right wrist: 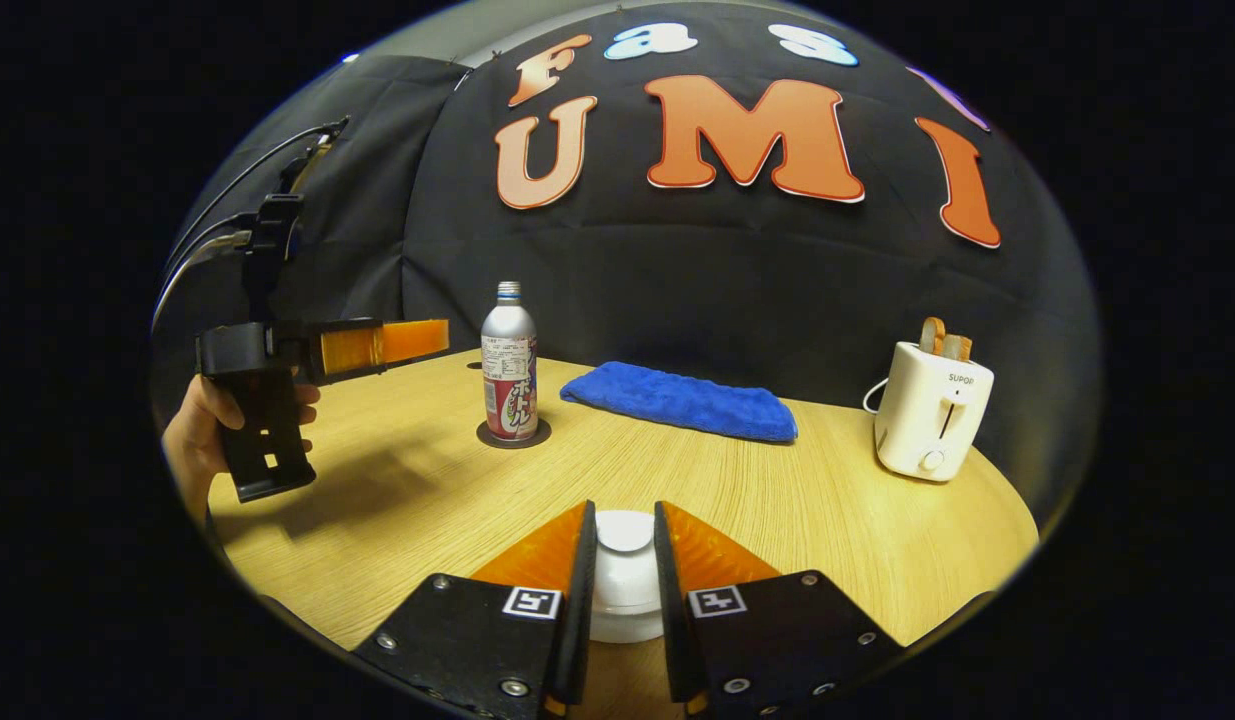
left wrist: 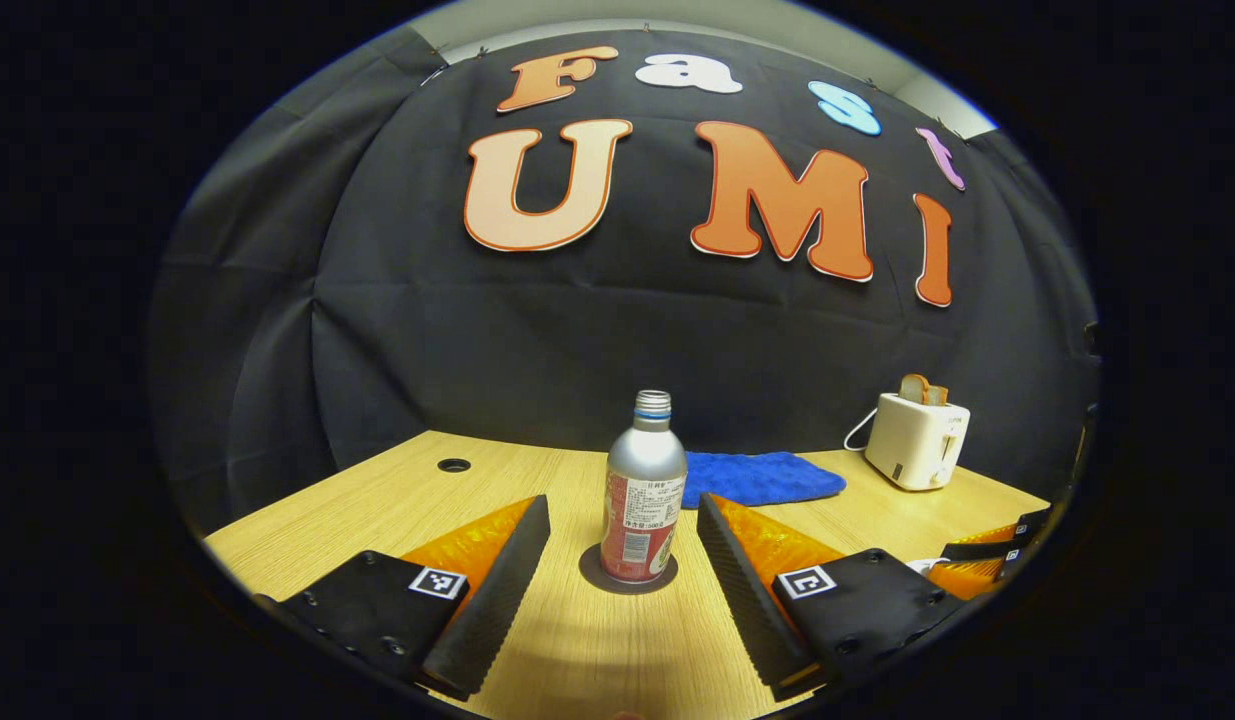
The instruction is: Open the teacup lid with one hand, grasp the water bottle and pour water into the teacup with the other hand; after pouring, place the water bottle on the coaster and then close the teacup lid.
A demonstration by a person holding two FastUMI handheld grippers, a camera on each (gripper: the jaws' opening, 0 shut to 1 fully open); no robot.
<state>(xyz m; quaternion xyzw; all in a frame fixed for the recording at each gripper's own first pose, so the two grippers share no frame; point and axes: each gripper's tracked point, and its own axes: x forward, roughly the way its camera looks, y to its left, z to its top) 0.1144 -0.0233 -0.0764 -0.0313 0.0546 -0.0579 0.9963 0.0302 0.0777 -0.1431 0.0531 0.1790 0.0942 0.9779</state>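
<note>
Closest in, the right tool (right wrist: 625,560) has both fingers pinched on the white teacup lid (right wrist: 625,545) down on the table (right wrist: 777,500). I'd say it wants a straight, gentle pull so the cup underneath doesn't tip. The left tool (left wrist: 622,545) hangs wide open, lined up either side of the water bottle (left wrist: 643,490), which stands on its dark coaster (left wrist: 628,578), not touched. Farther back lie a blue towel (right wrist: 682,400) and a white toaster (right wrist: 932,410), both well off the path.
</note>
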